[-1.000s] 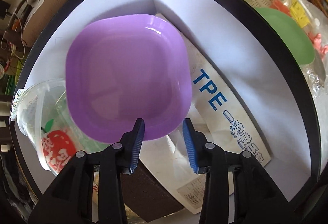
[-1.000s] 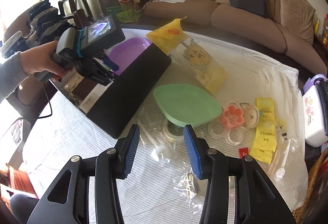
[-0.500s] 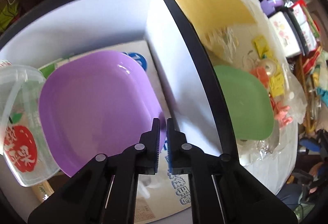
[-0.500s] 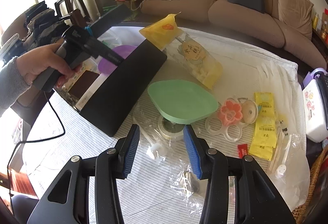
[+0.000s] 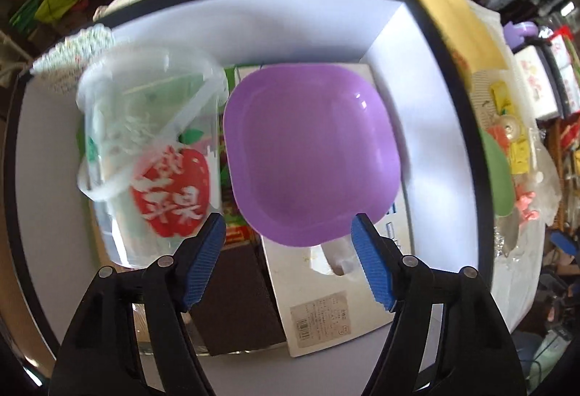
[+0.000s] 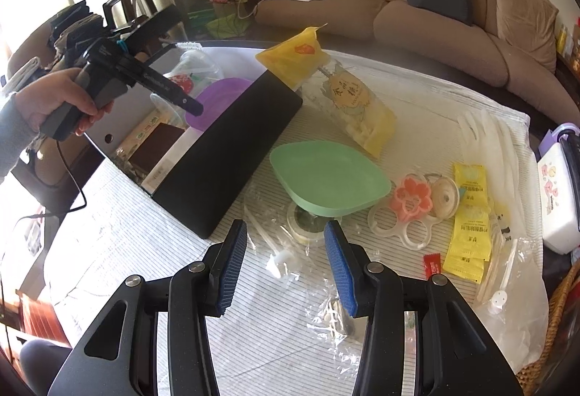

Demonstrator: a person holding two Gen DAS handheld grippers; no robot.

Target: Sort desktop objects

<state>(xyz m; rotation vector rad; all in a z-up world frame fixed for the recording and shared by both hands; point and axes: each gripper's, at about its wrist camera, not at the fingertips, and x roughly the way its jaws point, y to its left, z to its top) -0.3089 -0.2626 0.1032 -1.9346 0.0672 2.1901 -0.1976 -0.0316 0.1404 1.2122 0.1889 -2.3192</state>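
A purple plate [image 5: 311, 153] lies inside the black box with white inner walls [image 5: 409, 77], on top of a flat white package [image 5: 326, 291]. A clear plastic cup with a red apple label [image 5: 152, 156] lies beside it on the left. My left gripper [image 5: 286, 220] points straight down over the plate's near edge. Its jaws are opening and the pads touch nothing. In the right wrist view a hand holds the left gripper [image 6: 192, 107] over the box [image 6: 232, 149]. My right gripper [image 6: 286, 229] hangs open and empty above the striped cloth, just short of the green plate [image 6: 326, 174].
A tape roll [image 6: 304, 222] and crumpled clear wrap lie under the right gripper. Yellow bags [image 6: 293, 58], a pink flower ring [image 6: 413, 196], yellow sachets [image 6: 469, 214] and a white lidded box [image 6: 558, 193] spread to the right. A sofa stands behind the table.
The left gripper's jaws, shut half a second ago, now stand wide apart. It has slid and rolled over the box, so the cup now shows fully beside the plate. The right gripper has not moved.
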